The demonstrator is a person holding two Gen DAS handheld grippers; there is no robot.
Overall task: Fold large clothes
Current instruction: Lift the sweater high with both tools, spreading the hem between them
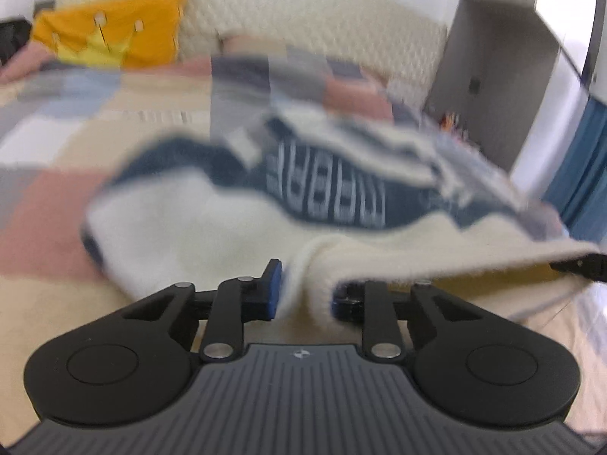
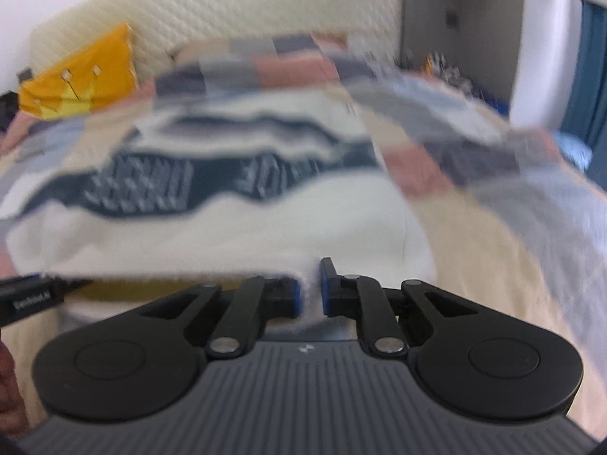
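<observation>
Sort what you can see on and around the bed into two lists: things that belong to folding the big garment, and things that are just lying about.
Part of the job:
- cream and navy sweater
- left claw, shut on its near edge
- right claw, shut on the same edge

Just lying about:
- patchwork bedspread
- yellow cushion
- quilted headboard
- blue curtain

Sweater (image 1: 182, 223) on bed (image 1: 49, 250) — pillow (image 1: 114, 34) behind

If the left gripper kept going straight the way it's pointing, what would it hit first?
Probably the cream and navy sweater itself: the left gripper already pinches its cream edge, and the garment's body drapes straight ahead over the patchwork bedspread. The picture is blurred, so depth is uncertain.
</observation>
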